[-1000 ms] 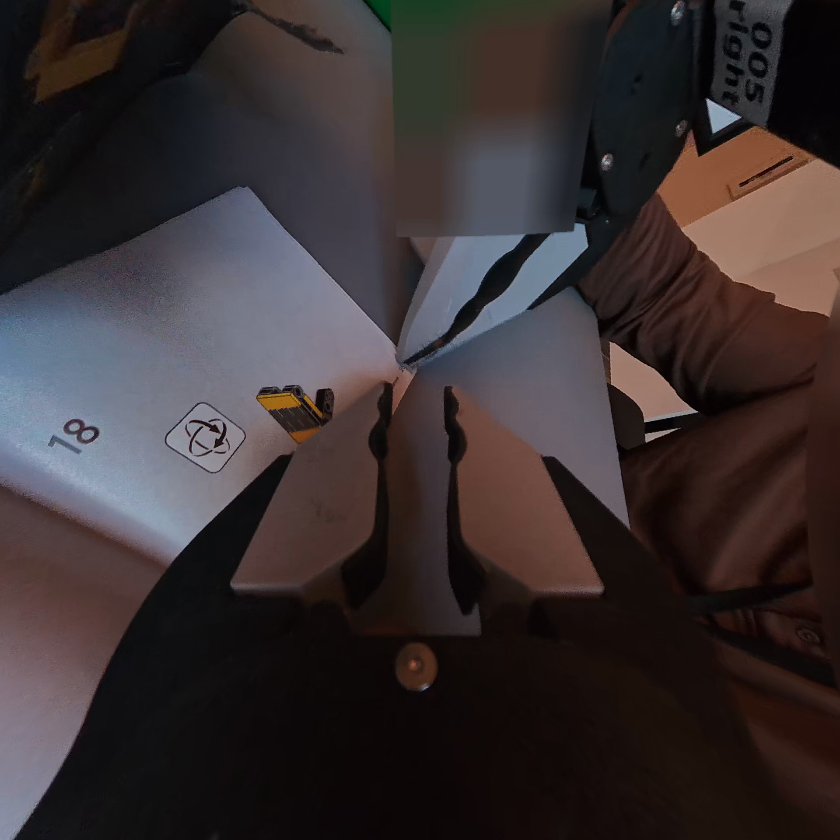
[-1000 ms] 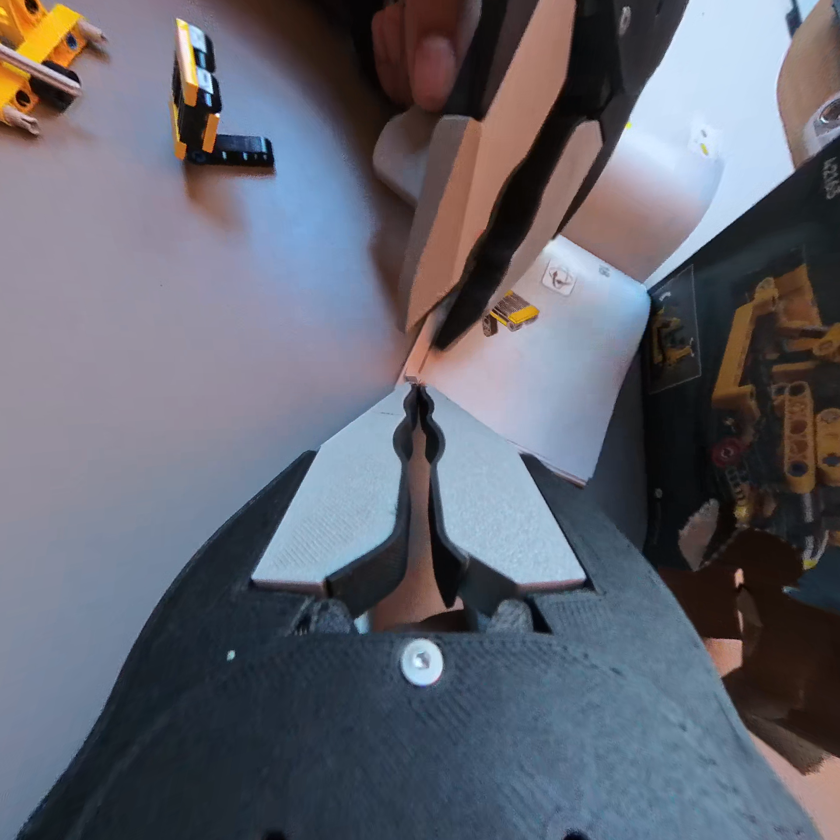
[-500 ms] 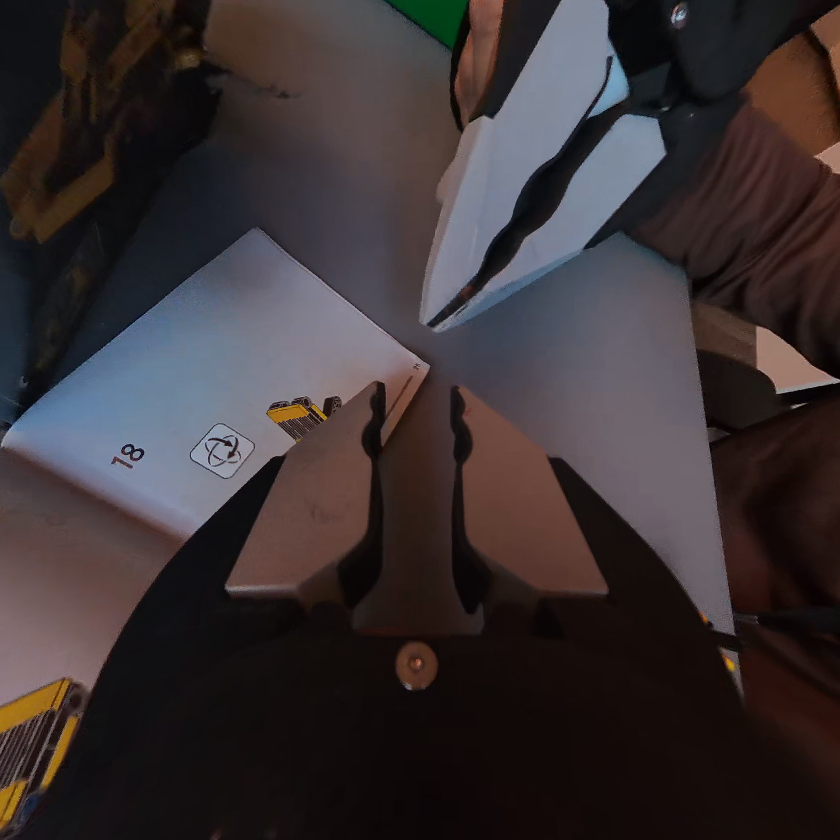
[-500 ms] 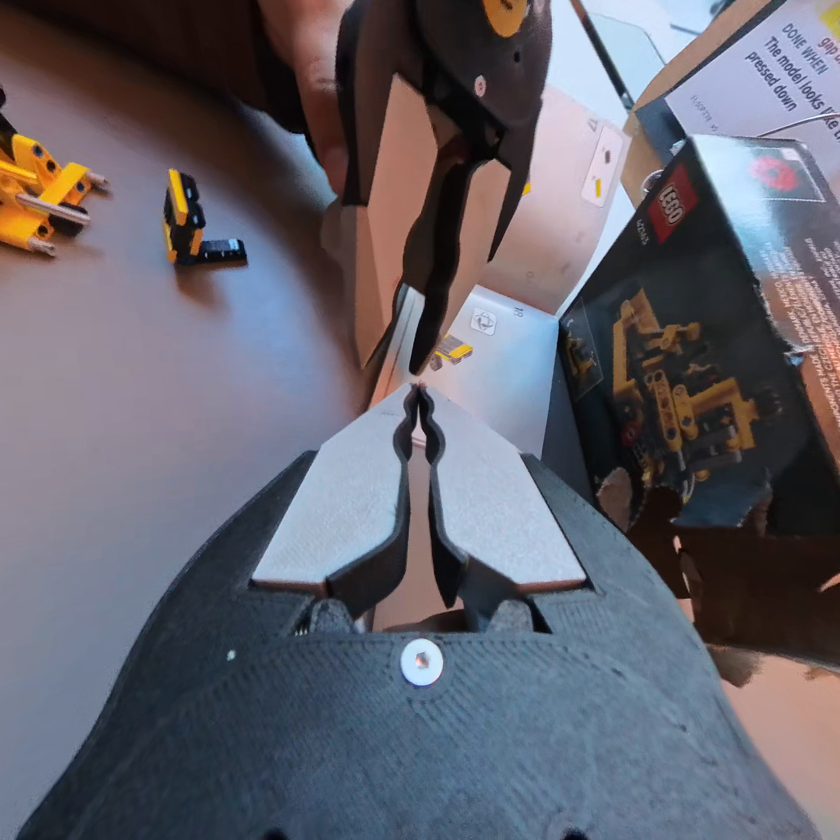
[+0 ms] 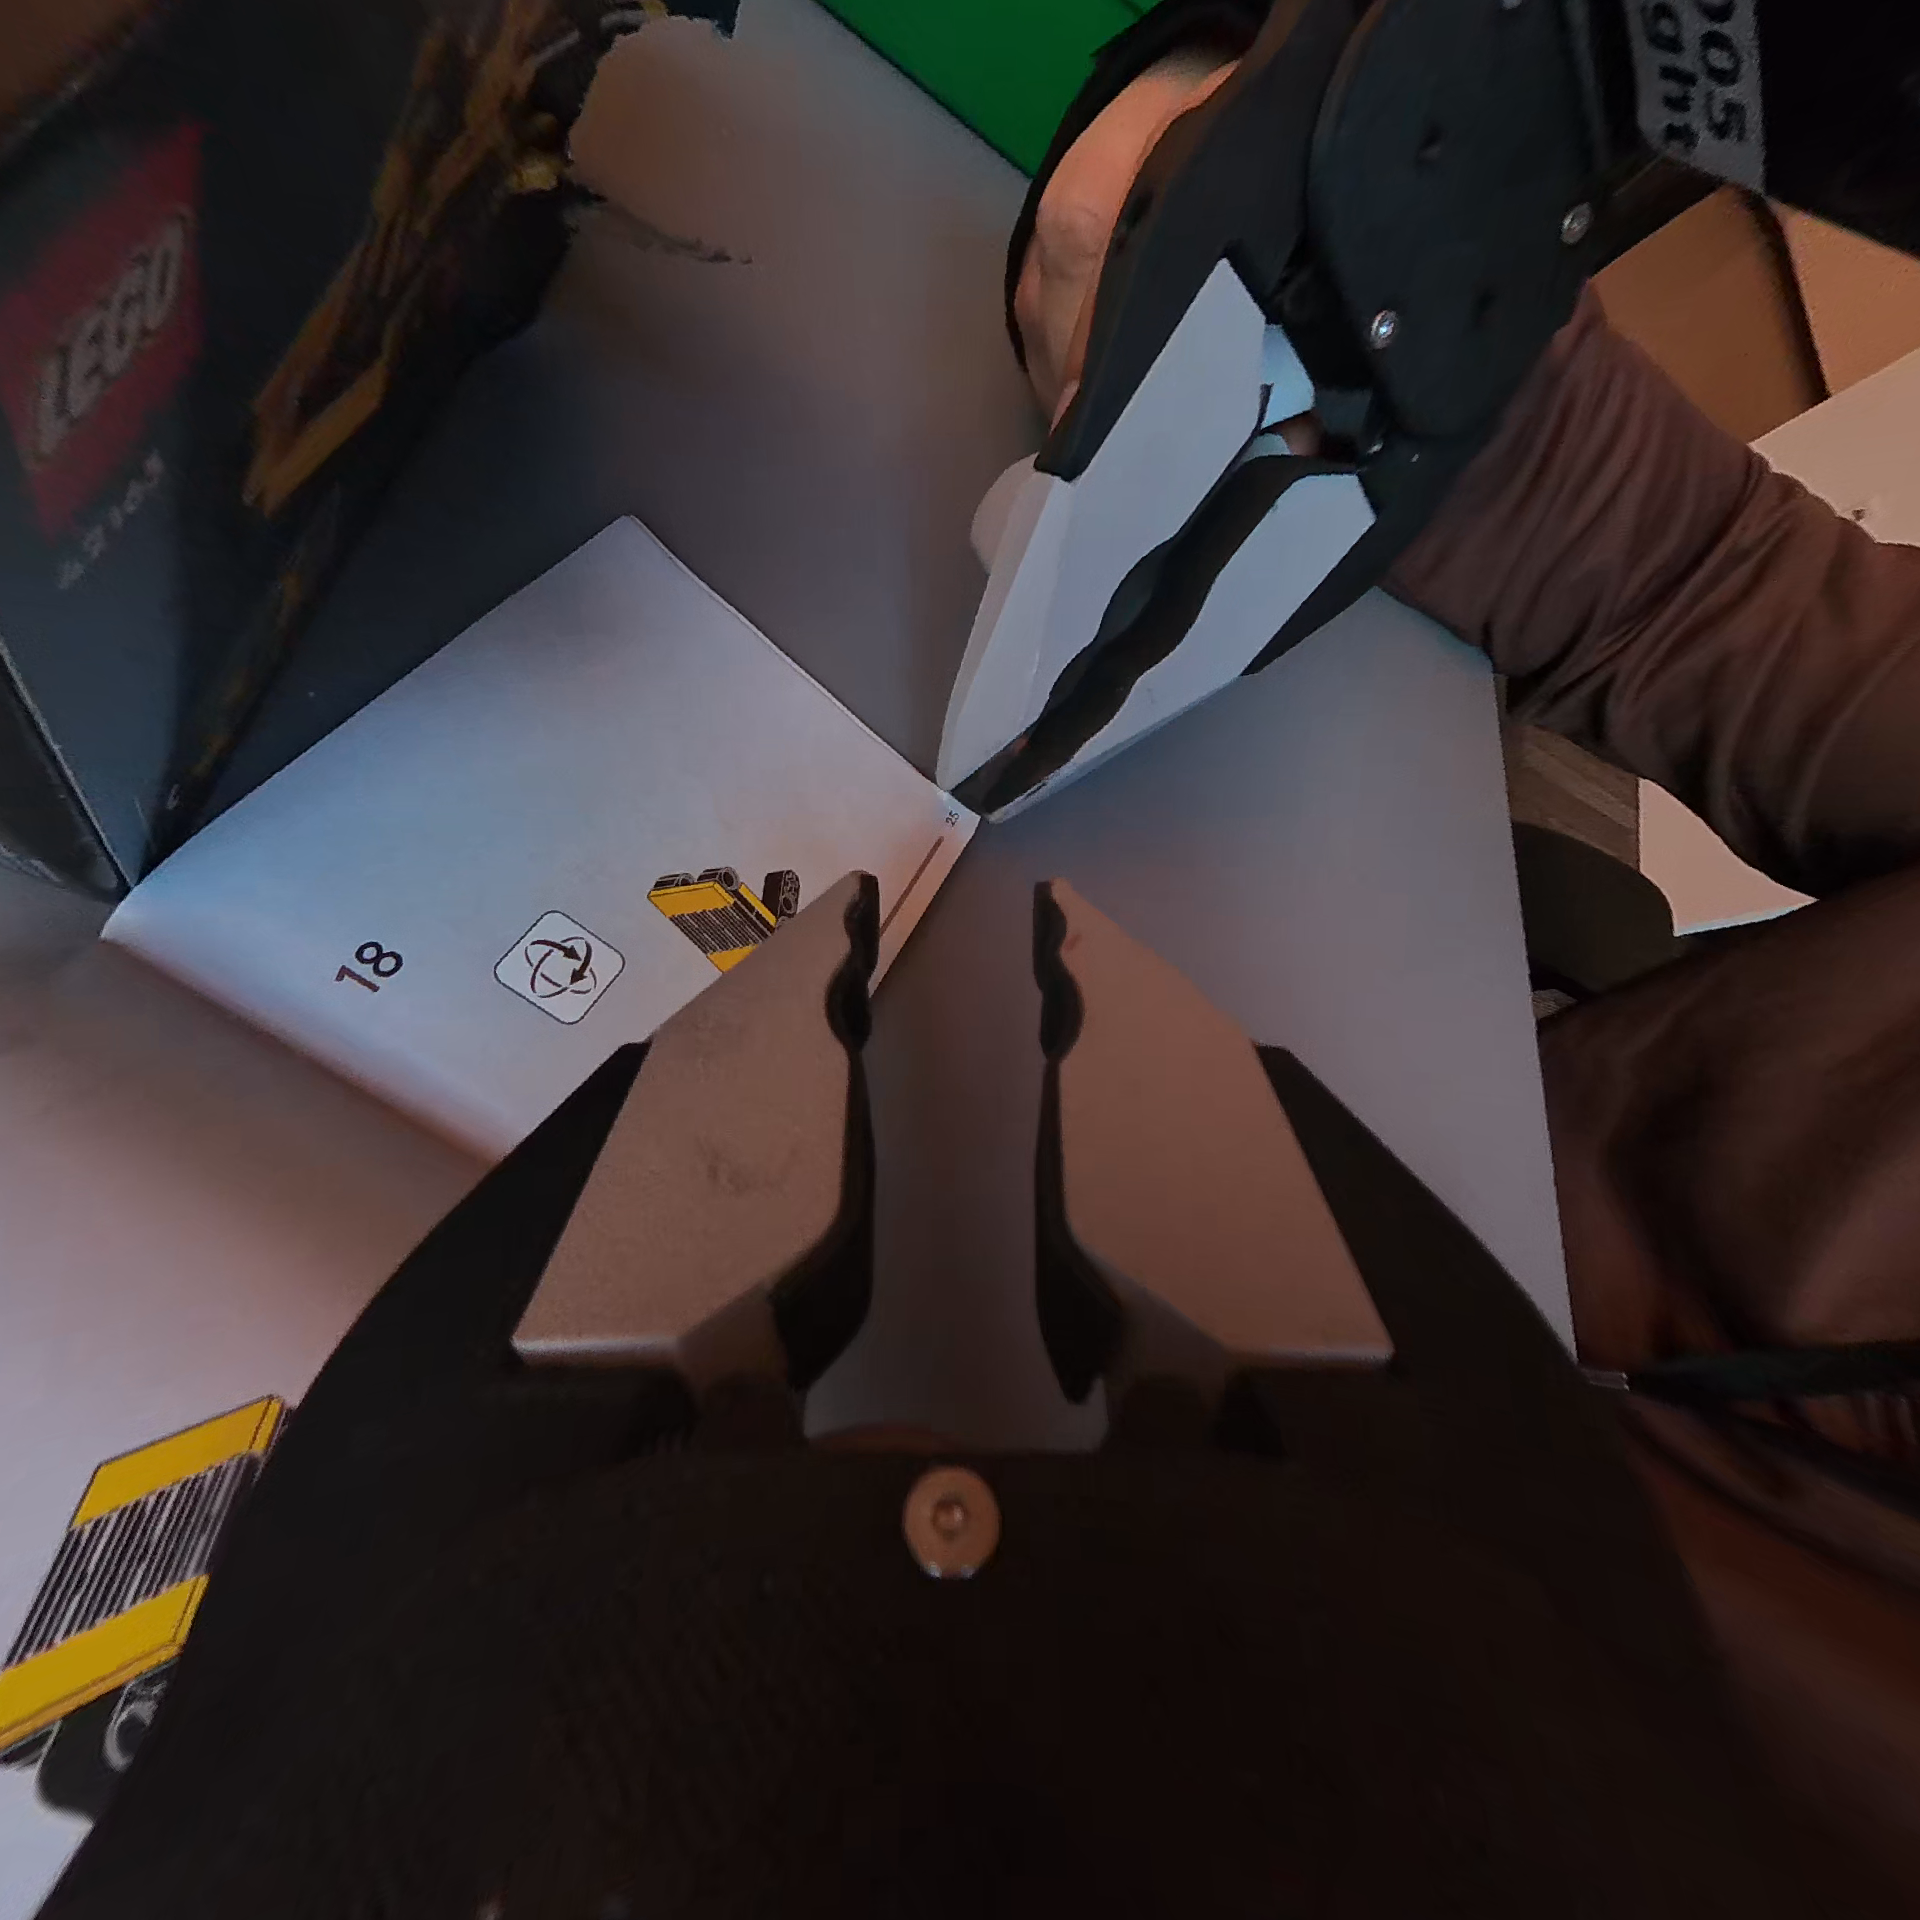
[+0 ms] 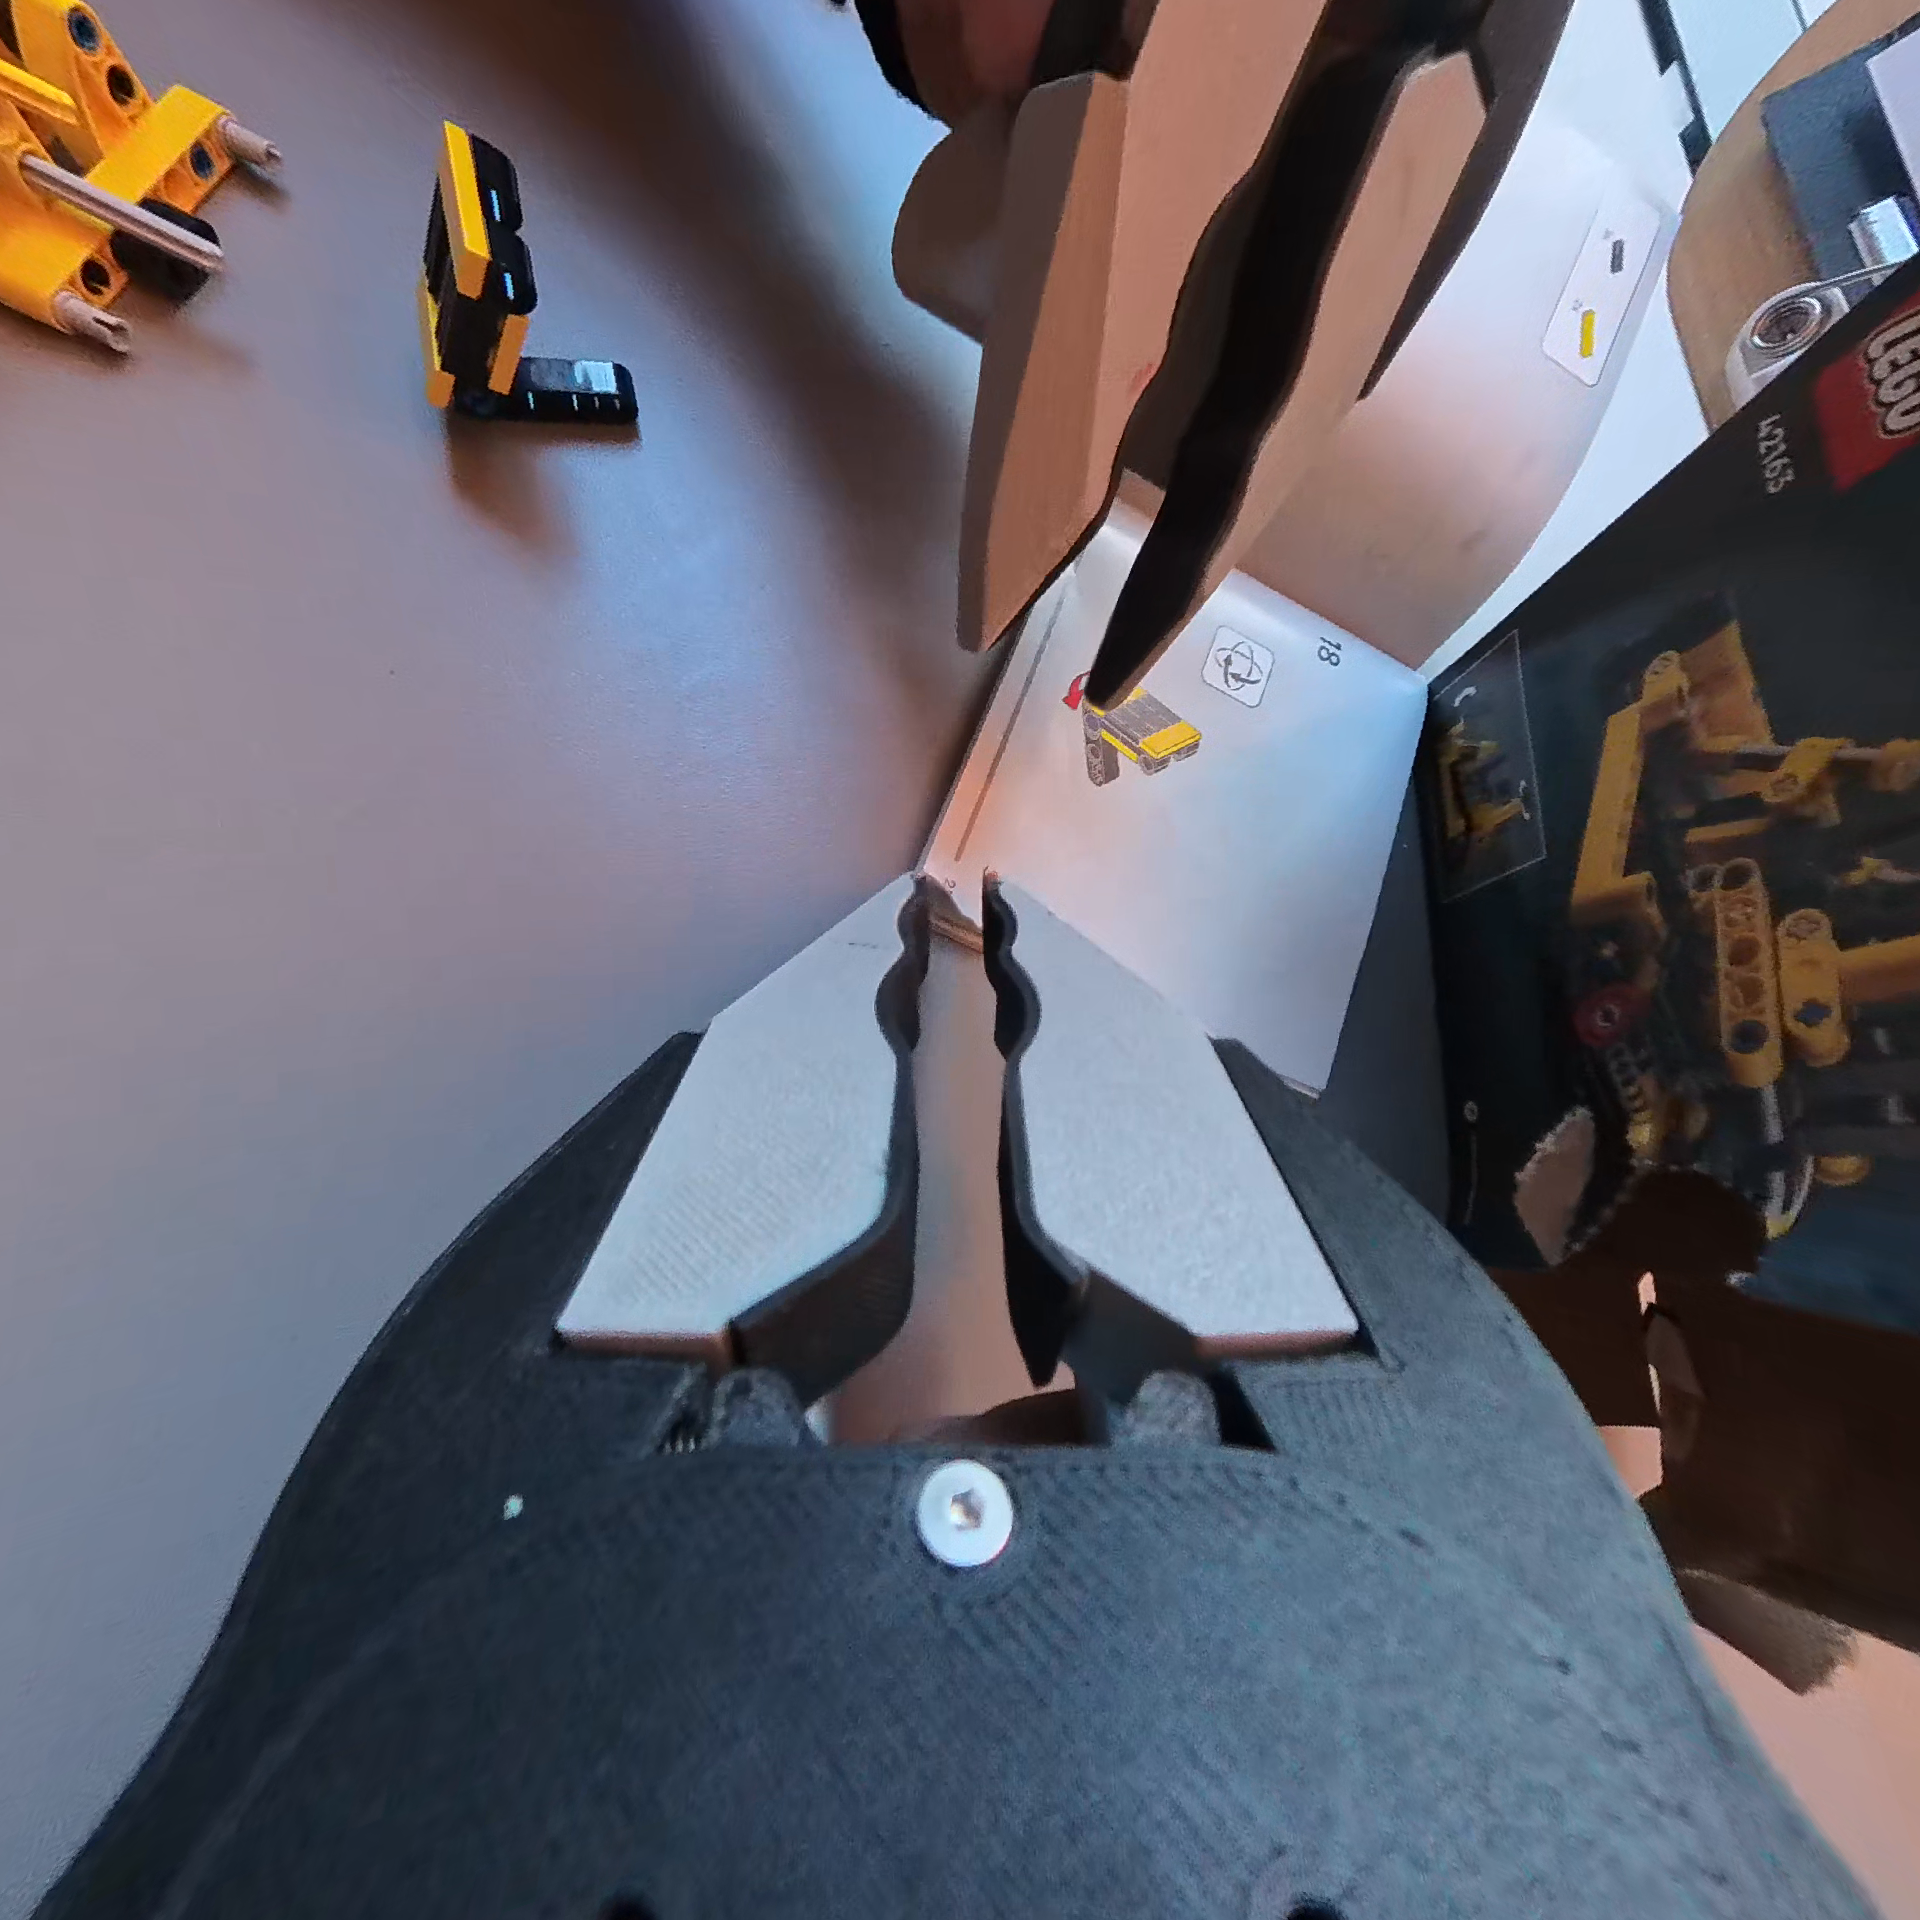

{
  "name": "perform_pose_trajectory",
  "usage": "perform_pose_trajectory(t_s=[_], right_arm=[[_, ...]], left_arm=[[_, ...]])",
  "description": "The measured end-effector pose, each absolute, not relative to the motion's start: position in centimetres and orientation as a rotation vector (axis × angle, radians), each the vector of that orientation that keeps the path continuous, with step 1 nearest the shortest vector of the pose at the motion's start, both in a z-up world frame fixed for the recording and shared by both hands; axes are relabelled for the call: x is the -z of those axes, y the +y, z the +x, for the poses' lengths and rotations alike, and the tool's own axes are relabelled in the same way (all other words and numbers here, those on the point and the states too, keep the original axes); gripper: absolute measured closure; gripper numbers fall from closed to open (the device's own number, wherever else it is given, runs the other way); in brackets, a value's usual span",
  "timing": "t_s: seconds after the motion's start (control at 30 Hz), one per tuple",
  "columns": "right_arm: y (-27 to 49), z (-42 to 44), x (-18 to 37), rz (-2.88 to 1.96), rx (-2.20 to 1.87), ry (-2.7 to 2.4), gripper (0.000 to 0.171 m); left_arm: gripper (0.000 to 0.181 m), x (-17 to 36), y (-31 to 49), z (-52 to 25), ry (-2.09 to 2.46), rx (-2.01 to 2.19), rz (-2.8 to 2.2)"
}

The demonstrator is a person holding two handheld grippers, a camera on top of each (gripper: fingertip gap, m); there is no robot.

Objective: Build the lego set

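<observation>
On the grey table (image 6: 364, 831), an open instruction booklet (image 5: 499, 790) lies flat beside the dark set box (image 6: 1683, 883), its spine running from the box's corner toward the left gripper (image 5: 948, 904); the free corner of the pg points at the right gripper (image 6: 951, 885). In the left wrist view, the left gripper's fingers stand apart w/ a clear gap, nothing between them, hovering over bare table just off the pg's edge. The right gripper shows in that view too (image 5: 982, 800), angled down from upper right, tips at the pg's corner; a brown sleeve (image 5: 1662, 623) trails behind it. In the right wrist view its fingers sit narrowly parted, straddling that same corner of the pg; whether they actually pinch the paper can't be told. The left gripper seen from here (image 6: 1049, 665) comes down from the top of frame, tips over the printed yellow-and-black part drawing. Well apart from the booklet, at upper left, a small yellow-and-black sub-assembly (image 6: 478, 270) stands on the table, long axis running away from the camera, w/ a flat black beam (image 6: 566, 388) jutting out sideways at its near end, toward the booklet. Further left, a larger yellow build w/ tan axles (image 6: 94, 208) lies partly out of frame, axles running diagonally. The box's torn flap (image 6: 1662, 1247) faces the right gripper.
</observation>
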State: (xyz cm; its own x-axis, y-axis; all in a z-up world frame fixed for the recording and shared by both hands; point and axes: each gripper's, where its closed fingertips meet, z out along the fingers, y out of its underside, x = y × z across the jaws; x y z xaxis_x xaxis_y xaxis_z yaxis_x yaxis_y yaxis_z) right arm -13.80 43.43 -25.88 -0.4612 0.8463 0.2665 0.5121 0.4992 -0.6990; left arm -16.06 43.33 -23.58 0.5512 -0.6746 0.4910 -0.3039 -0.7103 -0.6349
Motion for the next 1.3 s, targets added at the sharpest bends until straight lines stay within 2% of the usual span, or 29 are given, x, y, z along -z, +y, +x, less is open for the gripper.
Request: perform_pose_trajectory(t_s=[0.37,0.6,0.7,0.73,0.77,0.9,1.0,1.13,1.3], right_arm=[[43.7,-14.1,26.5,-1.111,-0.665,-2.154,0.171],[44.7,-15.0,23.6,-1.156,-0.756,-1.967,0.171],[44.5,-15.3,22.4,-1.166,-0.822,-1.903,0.171],[44.4,-15.4,22.0,-1.165,-0.844,-1.886,0.171],[44.3,-15.5,21.7,-1.167,-0.861,-1.869,0.171],[45.8,-15.7,20.5,-1.212,-0.882,-1.739,0.170],[44.9,-14.9,21.4,-1.220,-0.960,-1.821,0.155],[43.7,-13.9,23.9,-1.176,-0.882,-1.993,0.161],[43.1,-13.9,26.1,-1.146,-0.784,-2.105,0.165]], left_arm=[[0.154,23.8,43.2,-15.9,0.800,1.028,-2.310],[0.152,24.6,43.6,-15.1,0.902,0.874,-2.288],[0.157,24.3,43.9,-14.6,0.924,0.816,-2.246],[0.165,24.2,44.1,-14.6,0.926,0.797,-2.232],[0.181,24.1,44.3,-14.8,0.932,0.764,-2.215],[0.181,23.3,45.3,-16.4,0.874,0.679,-2.207],[0.181,22.6,45.2,-16.7,0.840,0.751,-2.204],[0.181,22.3,44.9,-16.7,0.838,0.793,-2.206],[0.171,22.8,44.9,-17.0,0.821,0.816,-2.238]])
